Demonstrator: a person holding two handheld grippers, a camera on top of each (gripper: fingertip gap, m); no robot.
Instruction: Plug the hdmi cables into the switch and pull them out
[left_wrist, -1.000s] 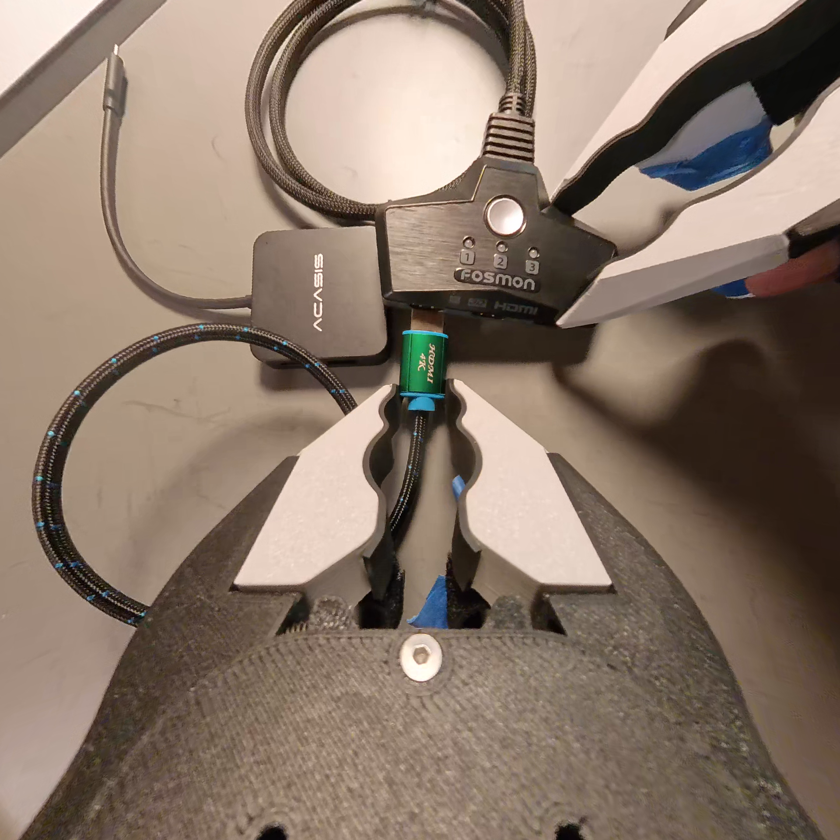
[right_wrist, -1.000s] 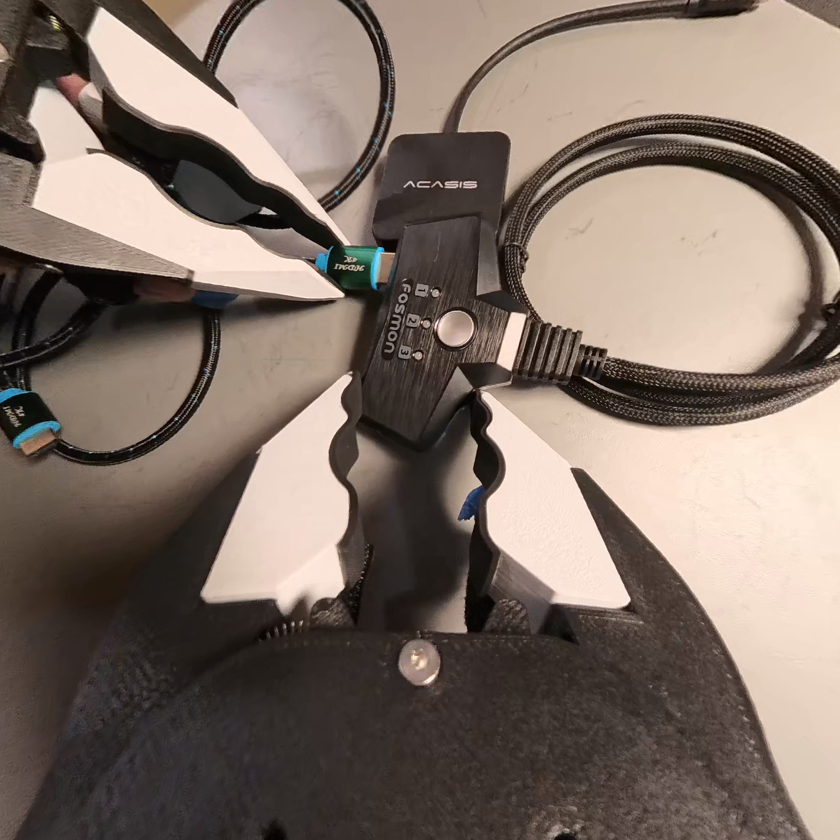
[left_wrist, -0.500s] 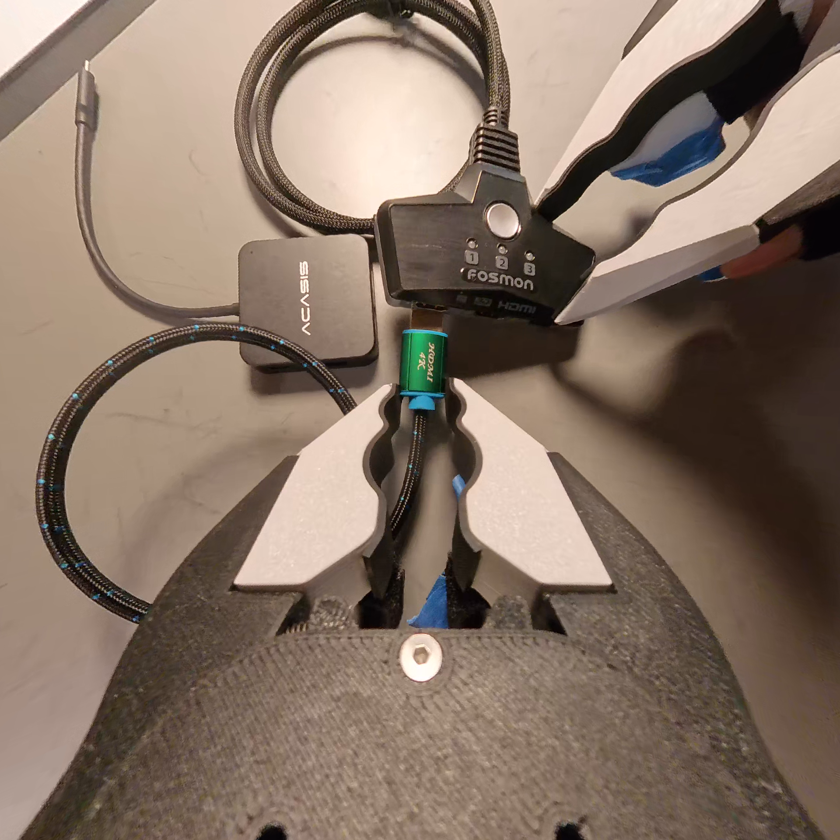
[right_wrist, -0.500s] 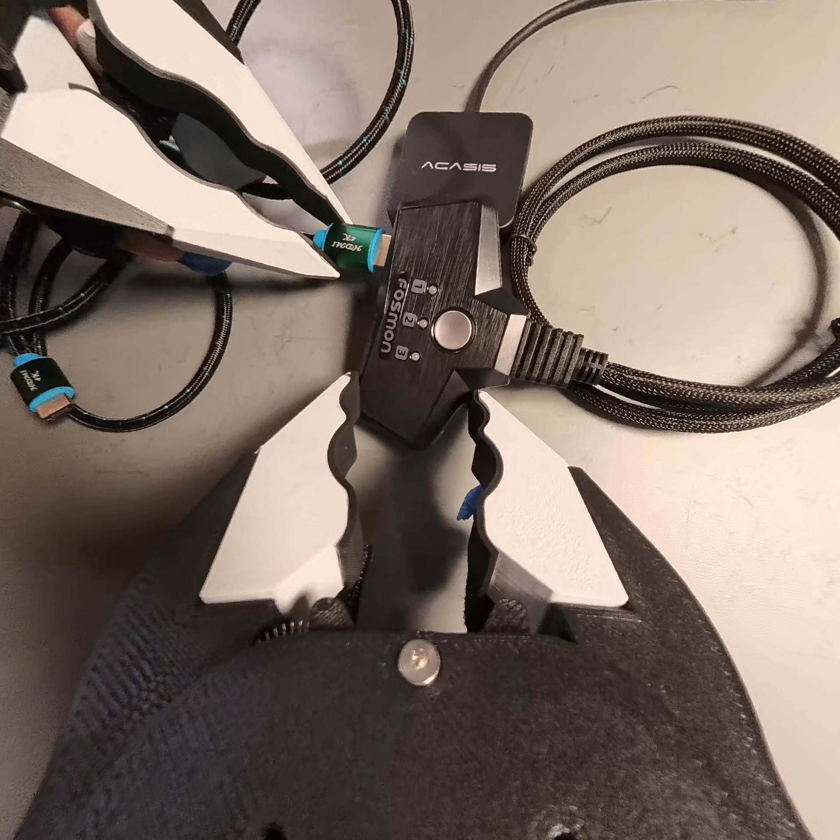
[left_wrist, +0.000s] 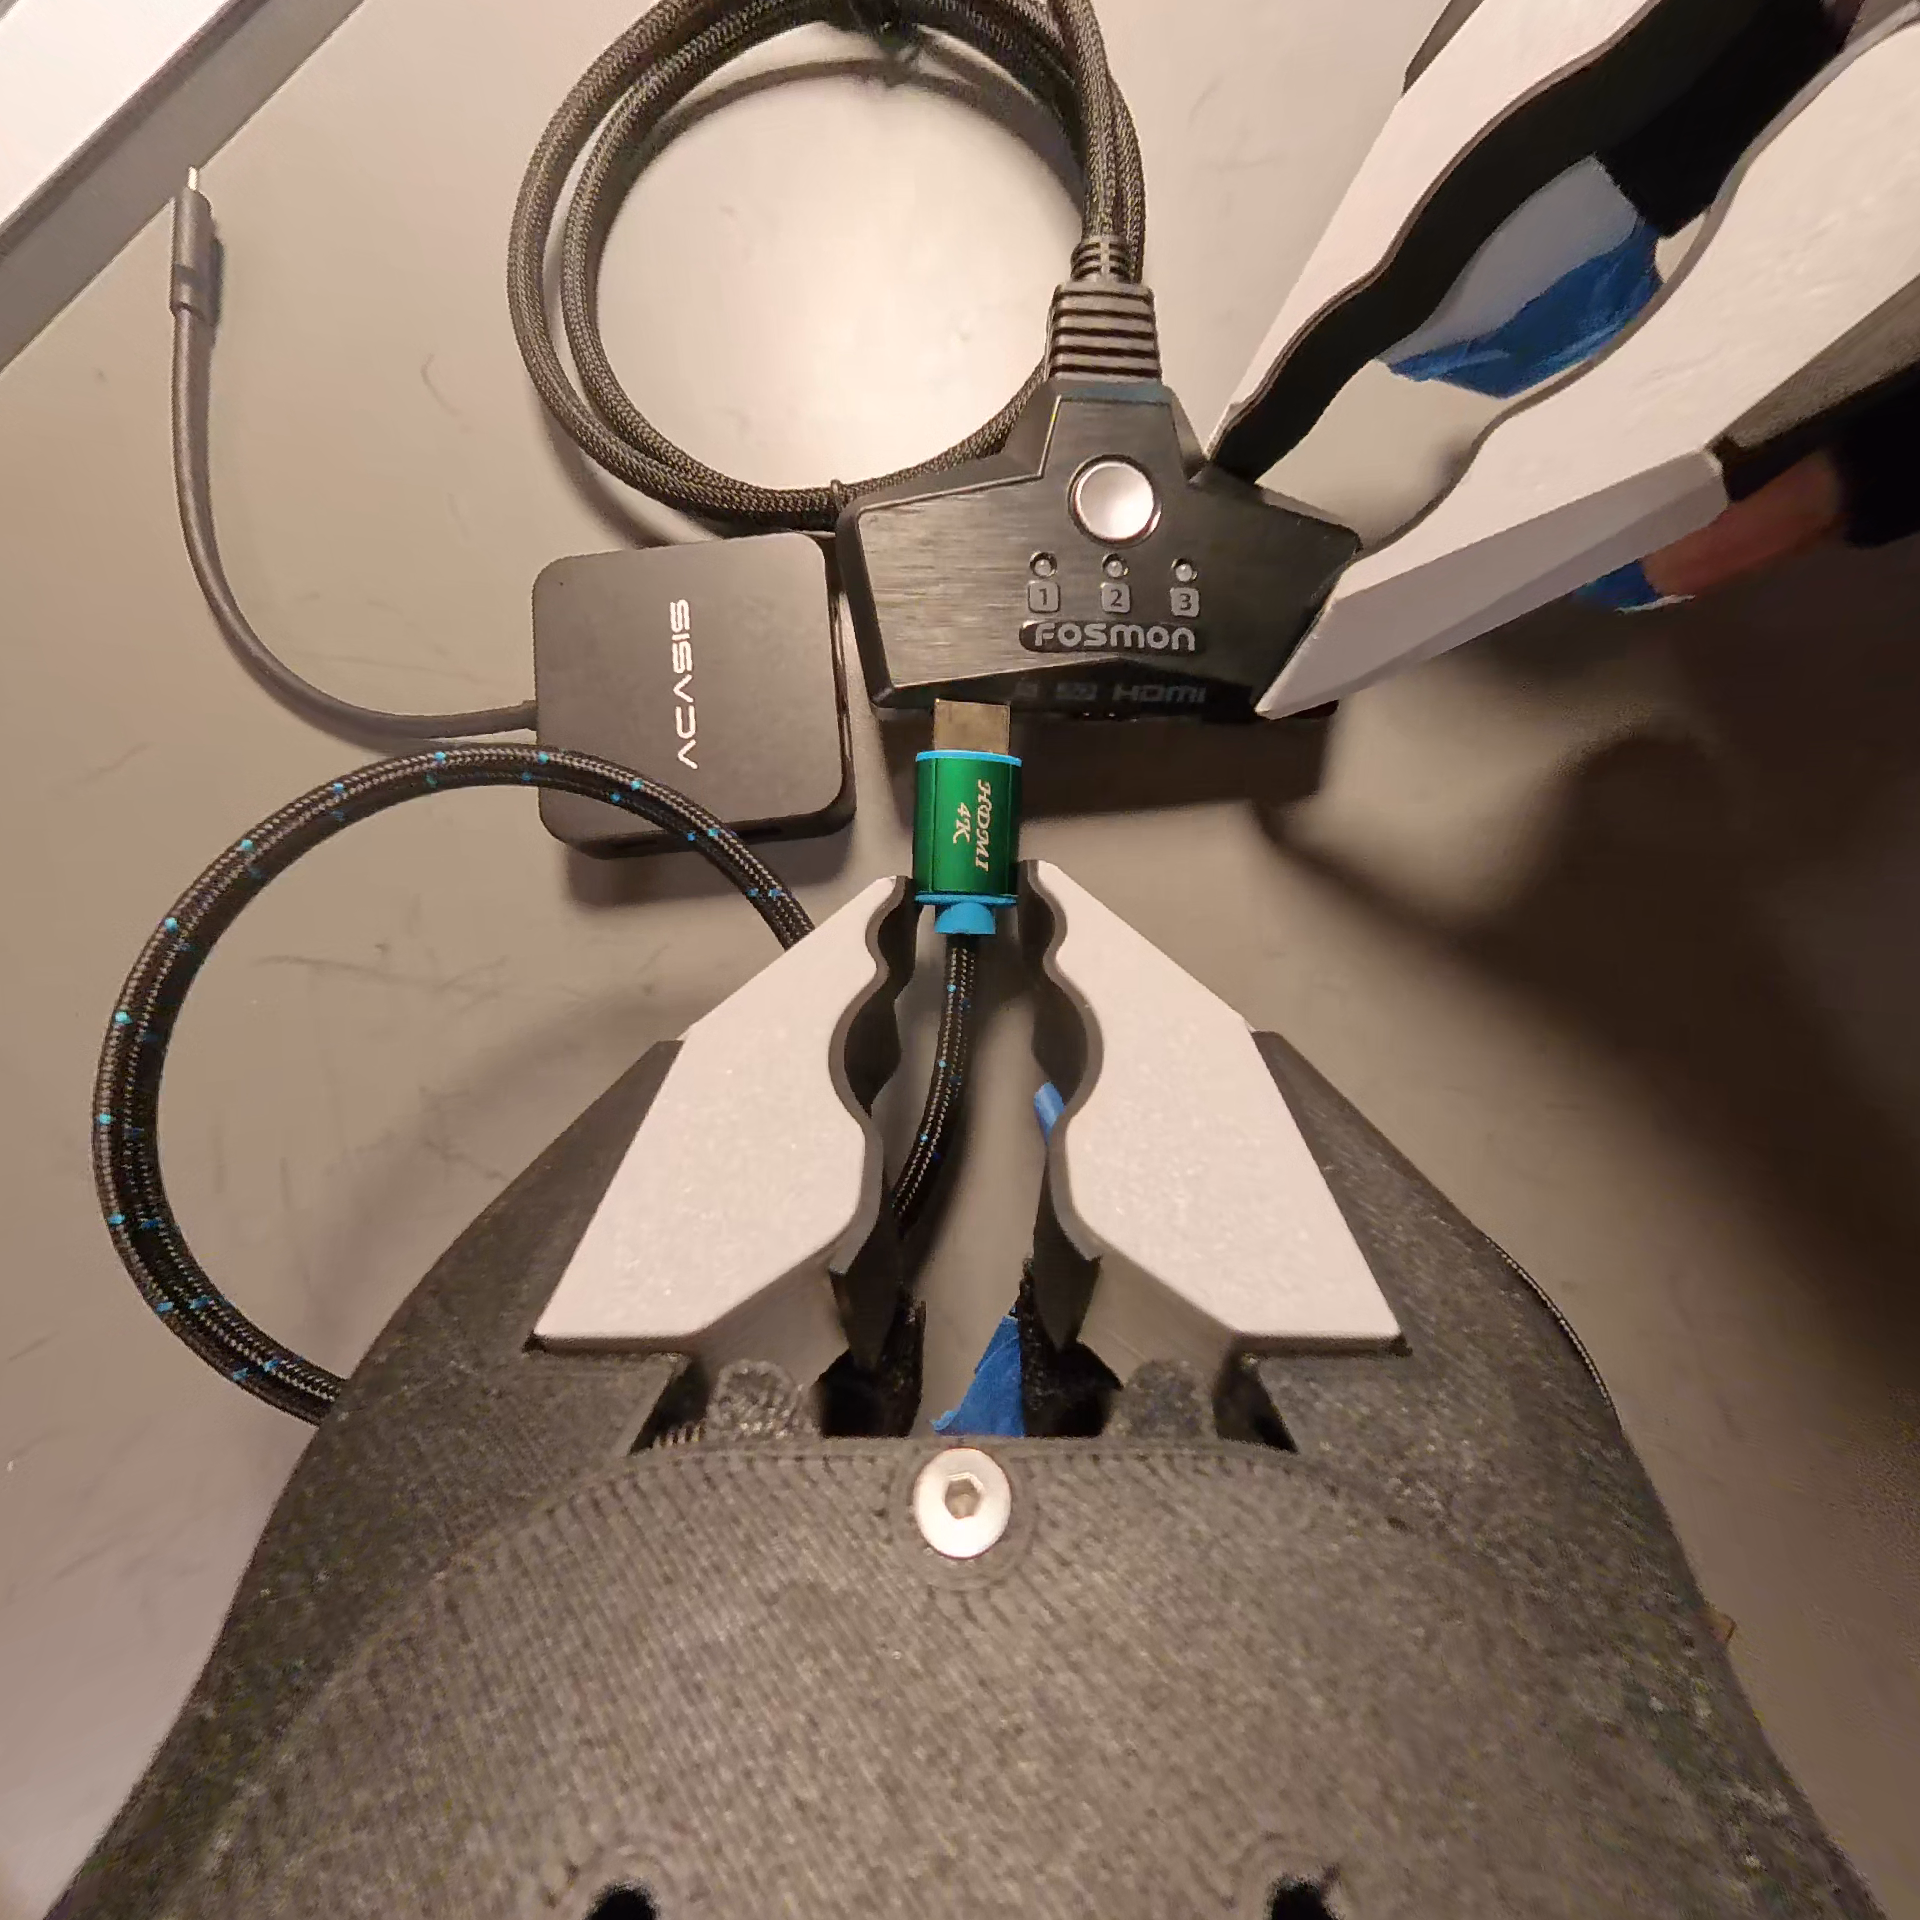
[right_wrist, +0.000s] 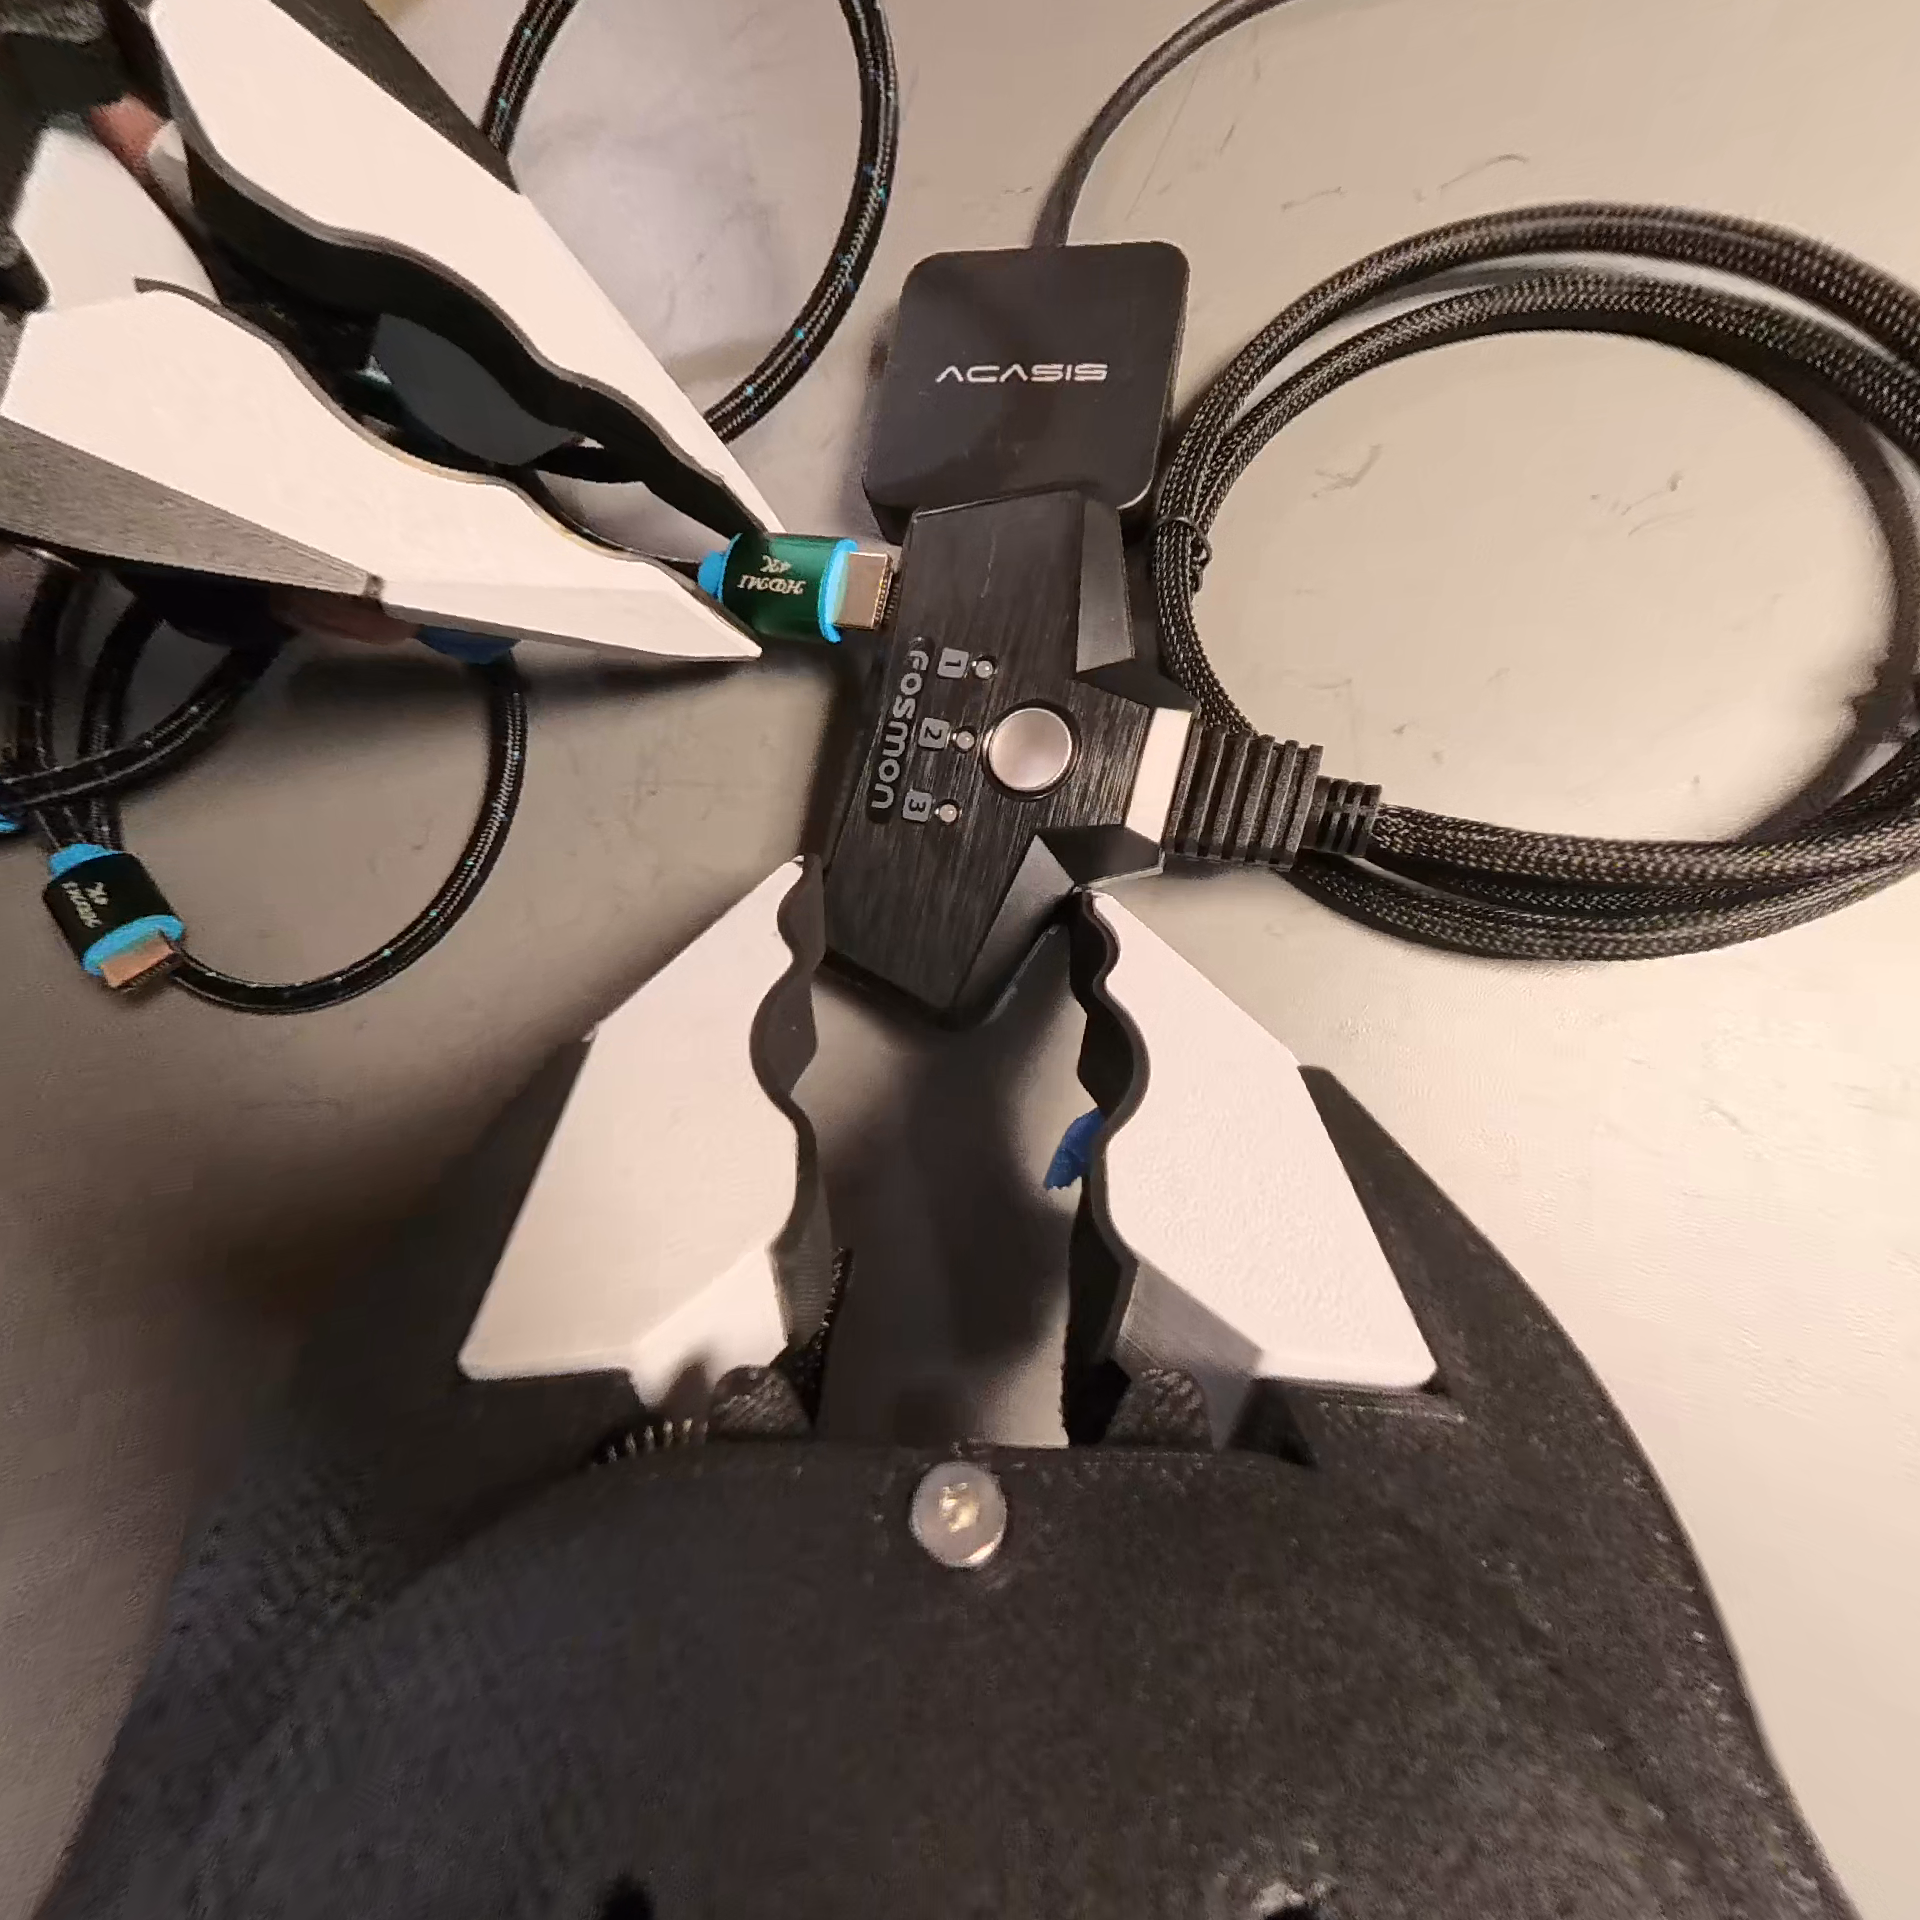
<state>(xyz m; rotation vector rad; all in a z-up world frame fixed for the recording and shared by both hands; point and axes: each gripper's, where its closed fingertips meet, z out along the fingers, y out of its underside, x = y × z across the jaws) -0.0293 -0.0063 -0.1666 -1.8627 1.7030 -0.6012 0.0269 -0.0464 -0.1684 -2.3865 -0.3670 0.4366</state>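
Switch (right_wrist: 966, 748) clamped in our right gripper (right_wrist: 945, 894), green plug (left_wrist: 964, 826) pinched by our left gripper (left_wrist: 961, 894) sits just outside its port, black plug (right_wrist: 109, 904) untouched

My left gripper (left_wrist: 964, 894) is showing pale grey fingers on a black textured body. The HDMI plug (left_wrist: 964, 826) is gleaming green with blue collars; its braided cable (left_wrist: 135, 1049) is running black, flecked blue. The switch (right_wrist: 971, 748) is showing brushed black.
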